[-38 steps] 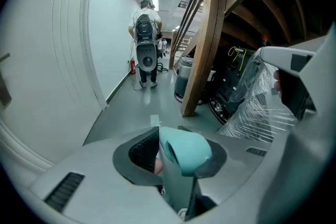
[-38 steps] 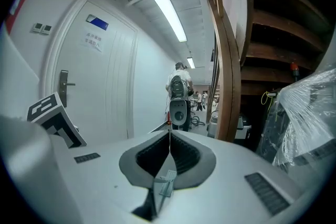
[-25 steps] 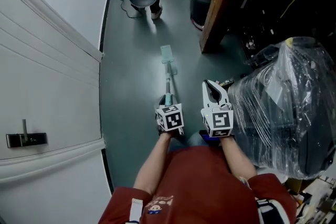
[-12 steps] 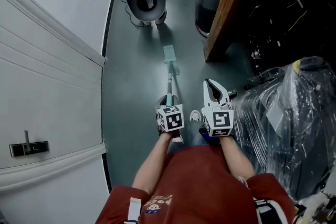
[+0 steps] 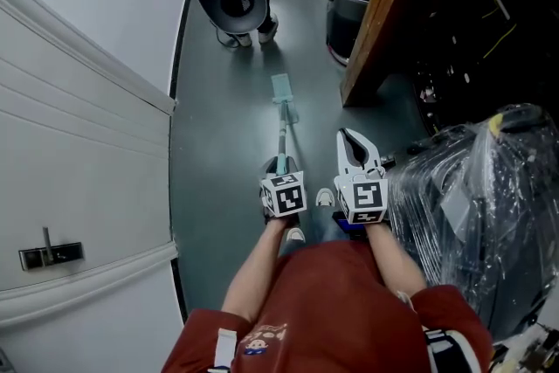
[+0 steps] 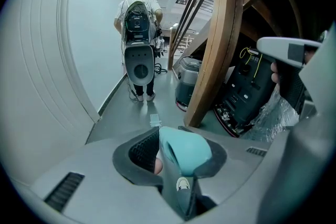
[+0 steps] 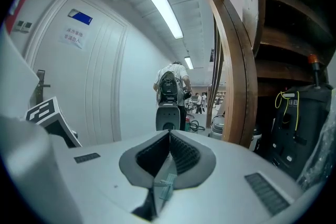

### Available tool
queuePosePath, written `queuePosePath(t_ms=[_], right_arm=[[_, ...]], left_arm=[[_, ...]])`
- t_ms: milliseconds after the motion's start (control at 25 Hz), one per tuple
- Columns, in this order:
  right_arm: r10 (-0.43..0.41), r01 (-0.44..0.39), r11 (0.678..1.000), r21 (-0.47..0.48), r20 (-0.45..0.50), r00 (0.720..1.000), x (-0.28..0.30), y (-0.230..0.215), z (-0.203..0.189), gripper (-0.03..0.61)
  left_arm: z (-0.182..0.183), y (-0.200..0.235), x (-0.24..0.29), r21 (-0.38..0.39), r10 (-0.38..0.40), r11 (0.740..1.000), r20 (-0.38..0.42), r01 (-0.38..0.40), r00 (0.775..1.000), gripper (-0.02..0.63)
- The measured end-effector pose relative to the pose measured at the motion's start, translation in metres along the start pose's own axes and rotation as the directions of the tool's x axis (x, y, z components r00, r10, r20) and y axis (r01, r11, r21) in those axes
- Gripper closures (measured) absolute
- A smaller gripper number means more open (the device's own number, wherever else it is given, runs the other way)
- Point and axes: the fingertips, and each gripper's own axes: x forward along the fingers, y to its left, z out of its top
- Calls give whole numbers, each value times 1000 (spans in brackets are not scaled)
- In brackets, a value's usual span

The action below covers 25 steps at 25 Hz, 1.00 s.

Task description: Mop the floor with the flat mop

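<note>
Flanking the dark floor [image 5: 218, 118] stand white wall [image 5: 79, 83], wooden beam [image 5: 384, 4].

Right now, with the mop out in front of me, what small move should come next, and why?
Probably a short push forward. The left gripper is shut on the mop handle, the mop head lies flat on the floor, and floor still shows between it and the person's shoes ahead.

nothing legible; white notice [image 7: 73, 38] and blue plate [image 7: 82, 17] on the door [image 7: 102, 92] are too small.
</note>
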Motion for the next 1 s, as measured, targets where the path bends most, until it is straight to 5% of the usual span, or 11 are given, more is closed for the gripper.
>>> queuePosePath(t_ms=[1000], right_arm=[[-75,76,996,-37,21,997,-115,72,-7,560]], left_arm=[[-100,27,-83,-8,-27,1000,-51,27,998,488]])
